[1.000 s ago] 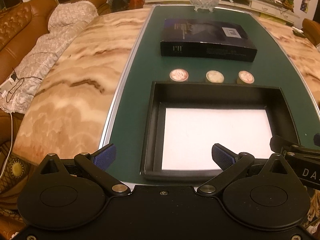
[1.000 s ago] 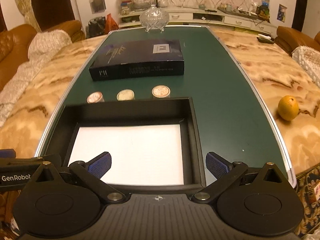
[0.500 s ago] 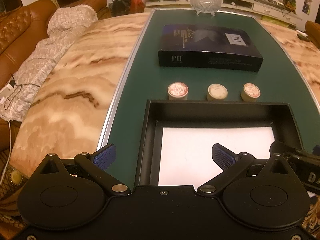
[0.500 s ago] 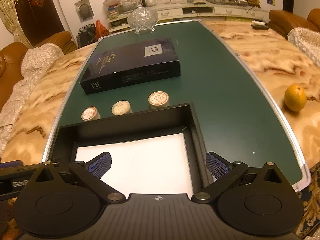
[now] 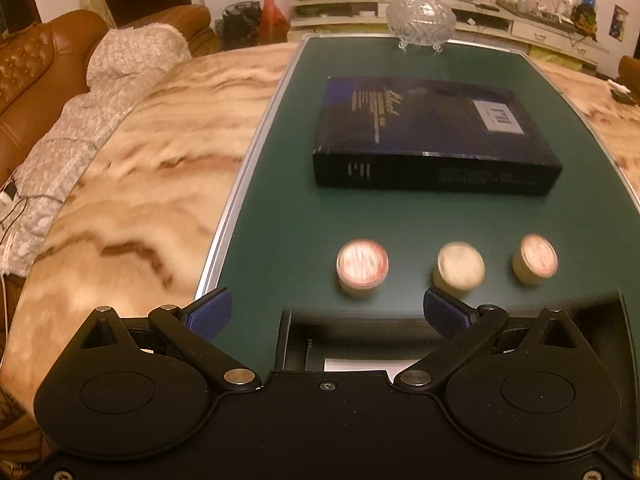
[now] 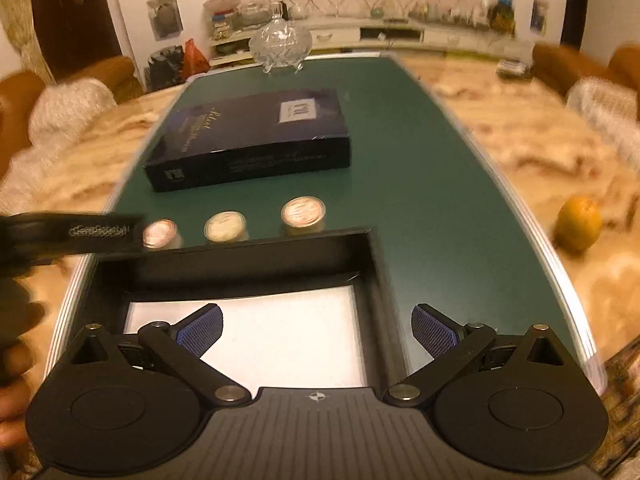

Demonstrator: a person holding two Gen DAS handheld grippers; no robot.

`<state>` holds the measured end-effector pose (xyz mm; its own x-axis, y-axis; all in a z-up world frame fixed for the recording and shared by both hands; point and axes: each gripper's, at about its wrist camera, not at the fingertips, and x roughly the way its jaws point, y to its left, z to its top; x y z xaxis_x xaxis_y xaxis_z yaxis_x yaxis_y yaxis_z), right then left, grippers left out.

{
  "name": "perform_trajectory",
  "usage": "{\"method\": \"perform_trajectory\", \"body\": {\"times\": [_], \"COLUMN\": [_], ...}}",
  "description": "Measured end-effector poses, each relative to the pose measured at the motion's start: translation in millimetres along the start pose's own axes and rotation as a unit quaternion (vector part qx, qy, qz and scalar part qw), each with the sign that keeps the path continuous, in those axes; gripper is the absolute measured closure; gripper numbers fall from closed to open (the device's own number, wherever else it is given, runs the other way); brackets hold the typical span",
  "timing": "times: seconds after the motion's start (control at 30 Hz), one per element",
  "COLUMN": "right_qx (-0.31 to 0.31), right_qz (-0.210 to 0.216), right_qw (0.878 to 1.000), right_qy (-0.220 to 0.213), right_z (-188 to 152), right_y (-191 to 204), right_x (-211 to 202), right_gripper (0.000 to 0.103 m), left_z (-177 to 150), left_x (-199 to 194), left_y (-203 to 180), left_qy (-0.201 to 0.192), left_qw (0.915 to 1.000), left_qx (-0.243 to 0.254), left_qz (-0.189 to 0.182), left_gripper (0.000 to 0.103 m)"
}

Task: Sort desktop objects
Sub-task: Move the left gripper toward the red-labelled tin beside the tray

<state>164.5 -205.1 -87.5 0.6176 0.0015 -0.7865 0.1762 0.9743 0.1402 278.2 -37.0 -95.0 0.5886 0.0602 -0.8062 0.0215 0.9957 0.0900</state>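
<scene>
Three small round jars stand in a row on the green table top: left jar (image 5: 362,266) (image 6: 159,233), middle jar (image 5: 459,266) (image 6: 224,226), right jar (image 5: 536,258) (image 6: 303,213). Behind them lies a dark blue box (image 5: 432,136) (image 6: 252,138). In front of them is an open black tray (image 6: 256,260) (image 5: 400,322) with a white sheet inside. My left gripper (image 5: 328,314) is open and empty, over the tray's far wall, close to the left jar. My right gripper (image 6: 316,328) is open and empty over the tray.
A crystal lidded bowl (image 5: 420,24) (image 6: 280,42) stands at the table's far end. An orange (image 6: 578,222) lies on the marble part at the right. The left tool's body (image 6: 72,234) crosses the right wrist view at the left. Sofas flank the table.
Both grippers have moved forward over the tray toward the jars, the left one furthest. Both stayed open.
</scene>
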Motion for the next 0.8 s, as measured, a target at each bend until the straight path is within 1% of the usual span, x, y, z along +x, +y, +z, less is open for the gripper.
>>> {"method": "perform_trajectory", "body": {"times": [0.07,0.1,0.23,0.4,0.6,0.8], "right_qx": [0.025,0.032,0.038,0.039,0.000,0.011], "right_qz": [0.017,0.023,0.026,0.019,-0.010,-0.008], "right_qw": [1.000,0.999,0.999,0.999,1.000,1.000], "right_qy": [0.008,0.010,0.006,0.001,0.005,-0.001], "right_z": [-2,-3,-11,-19,-23,-22], "right_y": [-3,-3,2,8,23,18], "right_x": [2,2,3,8,17,19], "right_gripper": [0.000,0.000,0.000,0.000,0.000,0.000], "left_z": [7,9,13,12,16,18], "left_x": [13,19,37,52,63,72], "left_y": [-1,-1,0,-2,-6,-11], "left_qy": [0.006,0.010,0.025,0.030,0.033,0.039], "left_qw": [0.9999,0.9999,0.9996,0.9995,0.9993,0.9992], "left_qx": [-0.003,-0.004,-0.010,-0.008,-0.006,-0.007], "left_qz": [0.007,0.004,-0.010,-0.009,-0.015,-0.010], "left_gripper": [0.000,0.000,0.000,0.000,0.000,0.000]}}
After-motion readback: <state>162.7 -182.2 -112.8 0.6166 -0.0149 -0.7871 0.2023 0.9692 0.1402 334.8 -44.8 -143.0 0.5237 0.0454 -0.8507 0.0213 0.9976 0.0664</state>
